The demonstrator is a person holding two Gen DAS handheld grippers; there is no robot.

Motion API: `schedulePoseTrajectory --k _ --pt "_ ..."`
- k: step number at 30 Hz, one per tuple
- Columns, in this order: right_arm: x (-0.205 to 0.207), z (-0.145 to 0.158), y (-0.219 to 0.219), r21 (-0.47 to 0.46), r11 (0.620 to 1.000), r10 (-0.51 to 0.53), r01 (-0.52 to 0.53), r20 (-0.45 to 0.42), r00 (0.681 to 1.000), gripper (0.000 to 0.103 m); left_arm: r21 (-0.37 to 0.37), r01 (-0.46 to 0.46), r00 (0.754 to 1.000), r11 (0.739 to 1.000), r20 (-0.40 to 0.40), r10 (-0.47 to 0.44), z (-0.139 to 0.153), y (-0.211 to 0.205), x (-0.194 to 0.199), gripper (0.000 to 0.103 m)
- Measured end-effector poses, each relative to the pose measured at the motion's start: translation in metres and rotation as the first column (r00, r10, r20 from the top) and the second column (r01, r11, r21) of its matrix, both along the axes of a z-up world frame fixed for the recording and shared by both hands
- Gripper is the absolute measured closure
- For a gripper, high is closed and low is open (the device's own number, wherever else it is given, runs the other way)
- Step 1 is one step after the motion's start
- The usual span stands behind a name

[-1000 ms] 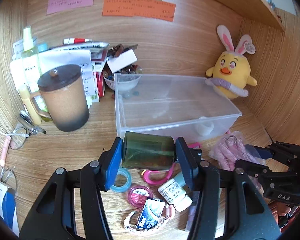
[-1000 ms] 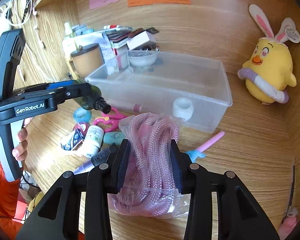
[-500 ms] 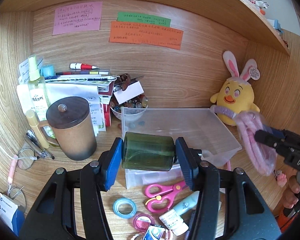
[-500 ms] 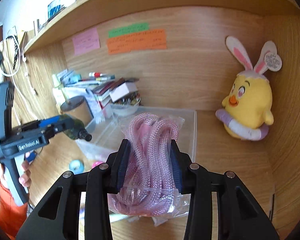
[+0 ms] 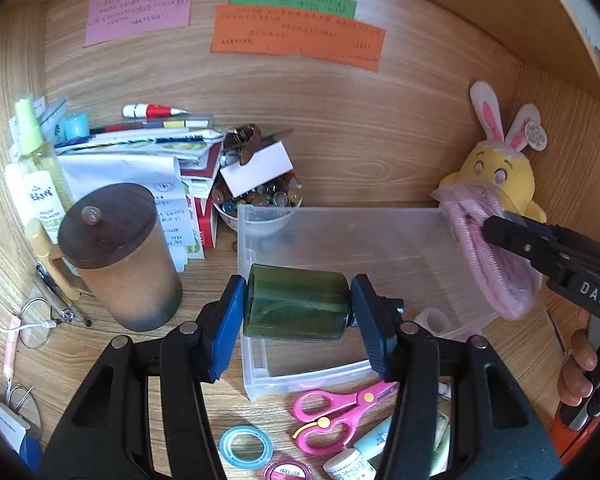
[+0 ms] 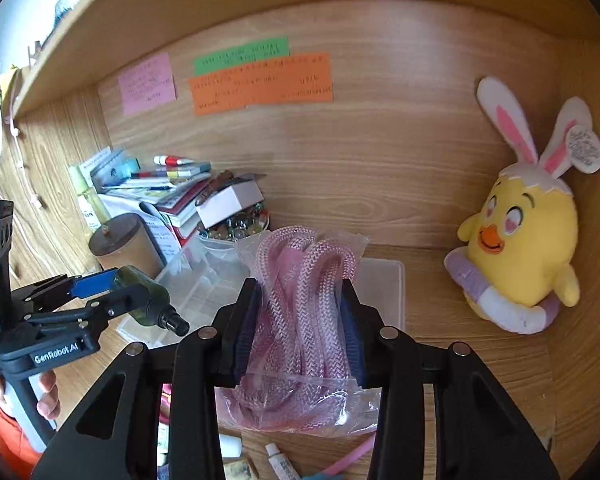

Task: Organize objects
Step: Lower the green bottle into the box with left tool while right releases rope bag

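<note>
Both claws loaded above the clear bin (image 5: 340,236).
Left claw (image 5: 298,312) clamped a green bottle (image 5: 296,306); right claw (image 6: 300,320) clamped bagged pink rope (image 6: 304,304).

Soft, even daylight, sharp focus at the centre, strong fisheye bending with dark vignetted corners.

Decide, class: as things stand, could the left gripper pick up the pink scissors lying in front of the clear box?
Probably not yet. The left gripper has its jaws shut on a dark green bottle, so nothing else fits. The pink scissors lie uncovered on the desk, so the way looks free once it is emptied.
</note>
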State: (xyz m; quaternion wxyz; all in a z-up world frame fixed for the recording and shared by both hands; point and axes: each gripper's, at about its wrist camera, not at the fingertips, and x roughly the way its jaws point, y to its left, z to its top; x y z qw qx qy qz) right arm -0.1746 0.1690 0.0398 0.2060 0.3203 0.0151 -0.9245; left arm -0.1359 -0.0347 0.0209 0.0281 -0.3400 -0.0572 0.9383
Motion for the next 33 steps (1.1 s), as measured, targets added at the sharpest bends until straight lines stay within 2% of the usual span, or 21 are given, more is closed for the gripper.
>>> schedulePoseTrajectory --k 6,16,22,27,29,33 --pt "-0.025 -0.025 -0.011 0.029 1.000 0.002 -0.004 0.072 0.997 0.068 -0.001 0.015 0.999 1.000 0.043 -0.015 -0.016 0.005 -0.014 0.050" --pt "-0.037 -0.055 -0.034 0.115 0.992 0.027 -0.042 0.124 0.992 0.067 -0.021 0.054 0.995 0.998 0.089 -0.052 -0.030 0.017 -0.021 0.050" --pt "-0.037 -0.063 -0.037 0.128 0.989 0.048 -0.071 0.168 0.985 0.067 -0.011 0.074 0.992 0.997 0.099 -0.073 -0.030 0.019 -0.017 0.050" --pt "-0.026 -0.056 -0.038 0.168 0.983 0.045 -0.069 0.138 0.989 0.067 -0.006 0.080 0.992 0.997 0.097 -0.079 -0.025 0.020 -0.012 0.050" --pt "-0.021 -0.052 -0.035 0.160 0.985 0.046 -0.067 0.132 0.990 0.064 -0.005 0.081 0.993 0.997 0.089 -0.081 -0.021 0.021 -0.007 0.049" --pt "-0.007 -0.042 -0.028 0.156 0.987 0.031 -0.046 0.094 0.995 0.050 -0.007 0.080 0.995 0.997 0.063 -0.080 -0.011 0.020 0.006 0.042"
